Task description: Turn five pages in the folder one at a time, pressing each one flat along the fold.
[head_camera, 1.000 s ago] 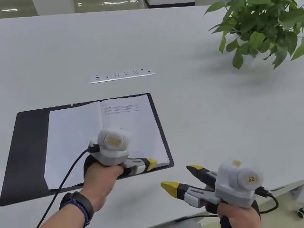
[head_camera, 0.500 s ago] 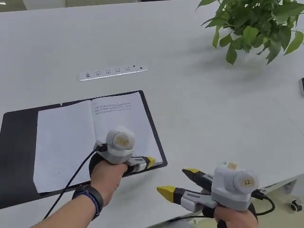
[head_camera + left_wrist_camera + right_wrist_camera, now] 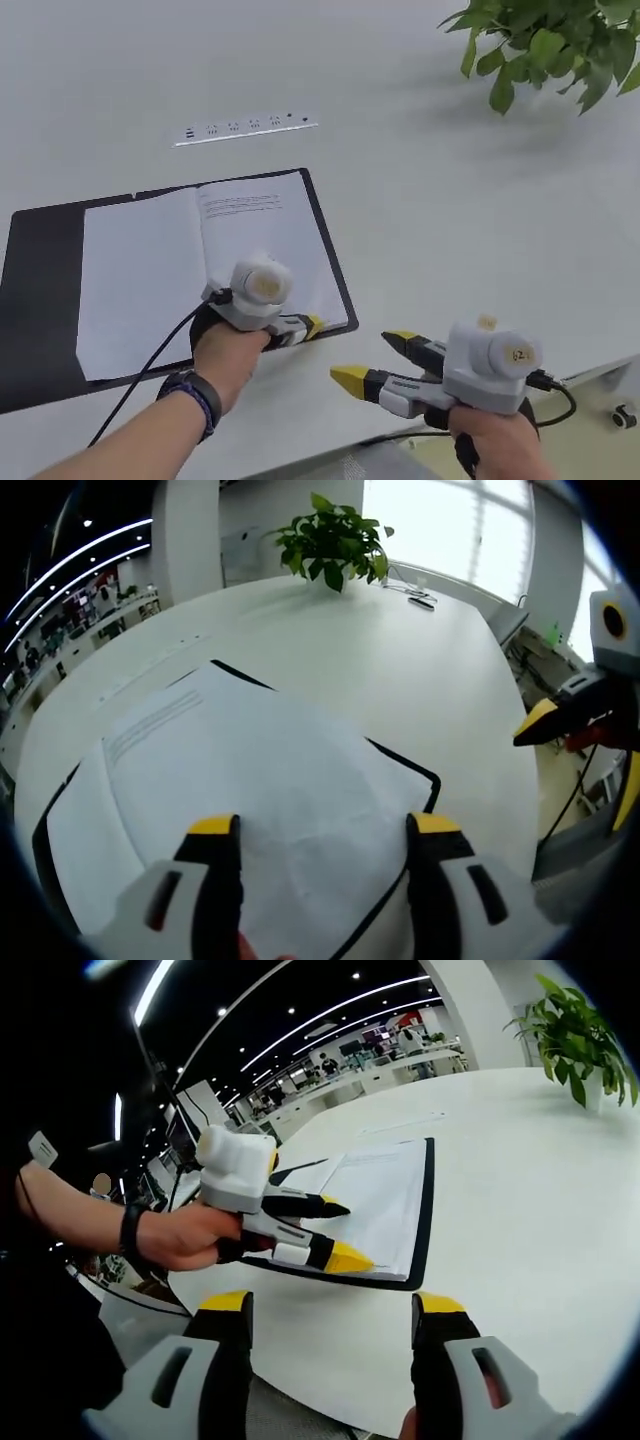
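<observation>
The black folder [image 3: 40, 300] lies open on the white table, with a blank left page [image 3: 135, 280] and a right page [image 3: 262, 240] that has a few lines of print at its top. My left gripper [image 3: 305, 327] hovers over the lower right corner of the right page. Its yellow-tipped jaws stand open in the left gripper view [image 3: 324, 825], with paper [image 3: 280, 780] below and nothing between them. My right gripper [image 3: 372, 360] is open over bare table, right of the folder's near corner. The right gripper view [image 3: 334, 1302] looks at the left gripper [image 3: 300, 1230] and the folder [image 3: 395, 1200].
A flush power strip [image 3: 245, 128] sits in the table beyond the folder. A leafy plant [image 3: 560, 45] stands at the far right. The table's front edge [image 3: 590, 375] runs just behind the right hand. A cable [image 3: 150, 385] trails from the left gripper.
The head camera has shifted, so the folder sits a little higher in the picture. Both grippers keep their places relative to the folder, and both are still open.
</observation>
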The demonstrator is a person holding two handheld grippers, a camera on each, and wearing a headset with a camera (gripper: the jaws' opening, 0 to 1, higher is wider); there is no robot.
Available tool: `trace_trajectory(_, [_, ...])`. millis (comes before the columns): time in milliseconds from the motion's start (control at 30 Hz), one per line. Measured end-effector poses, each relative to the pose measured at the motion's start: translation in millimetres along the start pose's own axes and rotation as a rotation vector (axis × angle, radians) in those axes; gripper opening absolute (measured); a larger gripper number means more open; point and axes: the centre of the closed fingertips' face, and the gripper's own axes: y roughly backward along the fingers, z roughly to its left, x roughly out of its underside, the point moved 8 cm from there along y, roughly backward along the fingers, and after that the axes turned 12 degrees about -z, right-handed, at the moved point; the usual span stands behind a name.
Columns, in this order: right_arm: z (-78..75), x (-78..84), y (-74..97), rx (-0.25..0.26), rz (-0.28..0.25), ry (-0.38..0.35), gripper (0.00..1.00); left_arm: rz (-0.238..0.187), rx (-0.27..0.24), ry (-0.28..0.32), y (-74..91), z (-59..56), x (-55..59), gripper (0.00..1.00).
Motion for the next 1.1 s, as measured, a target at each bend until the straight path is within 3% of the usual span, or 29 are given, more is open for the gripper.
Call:
trace_trajectory(233, [-4.3,-6.8,-13.9,-0.014,-0.004,0.013,0.61,-0.024,-0.008,0.038,1.4,3.5,-0.1,0.62])
trace_trajectory(367, [-10.6,-13.5,-24.5,-0.018,-0.02,0.009,0.59,-0.049,-0.02,0.089,3.4,6.5,-0.4,0.59])
trace_trajectory(500, [-21.3,-25.2,-41.9,-0.021,-0.108,-0.073,0.57,-0.056,-0.019,0.094,3.5,5.7,0.4,0.58])
trace_trajectory(700, [-38.6,-33.6,-80.0,-0.028,-0.108,-0.112,0.56,-0.062,-0.014,0.107,4.8,6.1,1.1,0.57])
trace_trajectory(800, [-43.4,-41.0,-99.3,-0.029,-0.143,-0.185,0.55,-0.064,-0.013,0.121,7.6,8.7,2.7,0.54])
trace_trajectory(900, [-47.5,-43.6,-117.2,-0.033,-0.135,-0.212,0.55,-0.067,-0.009,0.123,8.4,8.8,3.1,0.53])
trace_trajectory(1100, [-43.4,-41.1,-126.5,-0.057,-0.123,-0.241,0.44,-0.066,-0.007,0.135,10.5,8.6,4.3,0.52])
